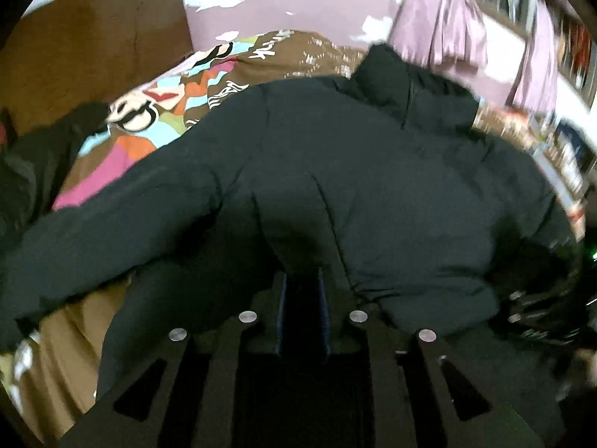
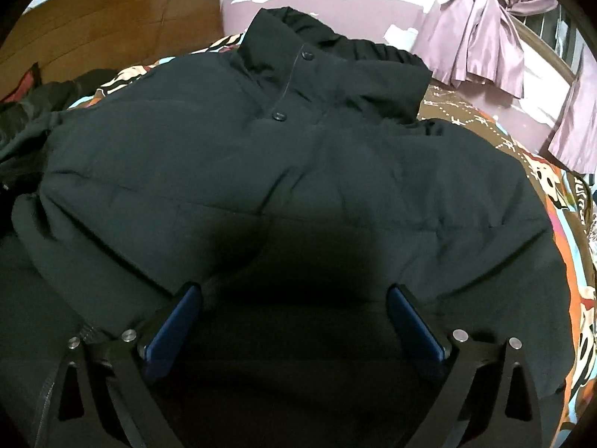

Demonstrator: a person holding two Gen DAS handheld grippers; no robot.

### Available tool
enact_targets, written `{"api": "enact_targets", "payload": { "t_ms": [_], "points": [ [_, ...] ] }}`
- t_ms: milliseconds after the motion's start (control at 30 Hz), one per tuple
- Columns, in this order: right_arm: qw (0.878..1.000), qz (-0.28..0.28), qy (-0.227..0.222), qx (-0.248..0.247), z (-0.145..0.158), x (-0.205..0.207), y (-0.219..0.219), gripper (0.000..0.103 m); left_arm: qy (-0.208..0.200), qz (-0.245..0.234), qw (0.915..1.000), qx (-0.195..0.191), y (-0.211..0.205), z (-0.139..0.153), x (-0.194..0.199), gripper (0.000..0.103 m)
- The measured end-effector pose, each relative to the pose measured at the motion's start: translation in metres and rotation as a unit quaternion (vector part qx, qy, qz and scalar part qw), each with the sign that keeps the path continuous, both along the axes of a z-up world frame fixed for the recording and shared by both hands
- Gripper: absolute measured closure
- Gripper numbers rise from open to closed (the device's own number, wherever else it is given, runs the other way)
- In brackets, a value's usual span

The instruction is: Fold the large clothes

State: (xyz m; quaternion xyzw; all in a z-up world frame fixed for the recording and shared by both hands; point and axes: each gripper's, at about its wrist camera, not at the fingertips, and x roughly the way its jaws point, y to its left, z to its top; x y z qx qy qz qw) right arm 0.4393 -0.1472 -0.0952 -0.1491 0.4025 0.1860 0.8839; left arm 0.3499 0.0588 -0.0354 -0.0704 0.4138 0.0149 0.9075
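Observation:
A large black padded jacket (image 2: 298,164) lies spread on a bed, front up, with its collar and snap buttons (image 2: 280,115) towards the headboard. In the left wrist view the jacket (image 1: 335,171) bulges upward, one sleeve (image 1: 93,224) trailing left. My left gripper (image 1: 303,280) is shut on a pinch of the jacket's lower fabric, which rises in a ridge from the jaws. My right gripper (image 2: 294,295) is open just above the jacket's lower part, blue pads (image 2: 175,321) wide apart, nothing between them.
A colourful patterned bedspread (image 1: 160,112) covers the bed under the jacket. A wooden headboard (image 2: 112,26) stands at the back left. Other dark clothes (image 2: 33,112) lie at the left. Lilac curtains (image 2: 481,44) hang at the right by a window.

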Motion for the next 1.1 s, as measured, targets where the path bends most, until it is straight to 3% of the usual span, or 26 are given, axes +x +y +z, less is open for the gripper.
{"api": "enact_targets", "payload": {
  "t_ms": [100, 167, 200, 233, 400, 467, 500, 633, 733, 833, 933, 1100],
  "points": [
    [1.0, -0.014, -0.004, -0.004, 0.005, -0.006, 0.003, 0.001, -0.02, 0.041, 0.9988, -0.016, 0.02, 0.023, -0.017, 0.084],
    [0.999, -0.042, 0.003, 0.006, 0.015, -0.008, 0.005, 0.001, -0.036, 0.052, 0.9976, -0.03, 0.034, 0.035, -0.033, 0.067],
    [0.998, -0.05, 0.009, 0.025, 0.022, -0.009, 0.007, 0.0, -0.049, 0.062, 0.9963, -0.033, 0.046, 0.044, -0.046, 0.05],
    [0.998, -0.053, 0.013, 0.042, 0.028, -0.01, 0.011, 0.0, -0.059, 0.074, 0.995, -0.032, 0.057, 0.052, -0.057, 0.042],
    [0.995, -0.031, 0.027, 0.093, 0.074, -0.022, 0.066, 0.0, -0.076, 0.151, 0.9855, -0.013, 0.112, 0.087, -0.117, 0.041],
    [0.996, -0.019, 0.031, 0.086, 0.083, -0.028, 0.092, 0.0, -0.087, 0.182, 0.9795, -0.006, 0.132, 0.093, -0.142, 0.03],
    [0.996, -0.014, 0.036, 0.08, 0.086, -0.03, 0.105, 0.0, -0.094, 0.202, 0.9749, -0.004, 0.145, 0.094, -0.154, 0.023],
    [0.998, -0.005, 0.032, 0.061, 0.084, -0.038, 0.142, 0.0, -0.144, 0.306, 0.9408, -0.019, 0.207, 0.088, -0.2, 0.021],
    [0.998, -0.028, 0.018, 0.05, 0.076, -0.038, 0.148, 0.0, -0.129, 0.36, 0.9231, -0.036, 0.245, 0.073, -0.204, 0.021],
    [0.996, -0.064, -0.002, 0.055, 0.066, -0.033, 0.142, 0.0, -0.099, 0.41, 0.9024, -0.089, 0.278, 0.052, -0.203, 0.021],
    [0.996, -0.076, 0.01, 0.048, 0.048, -0.023, 0.136, 0.0, -0.089, 0.433, 0.8831, -0.156, 0.297, 0.038, -0.207, 0.021],
    [0.994, -0.075, 0.038, 0.075, 0.023, -0.015, 0.128, 0.0, -0.048, 0.45, 0.8589, -0.239, 0.329, 0.01, -0.213, 0.021]
  ]
}}
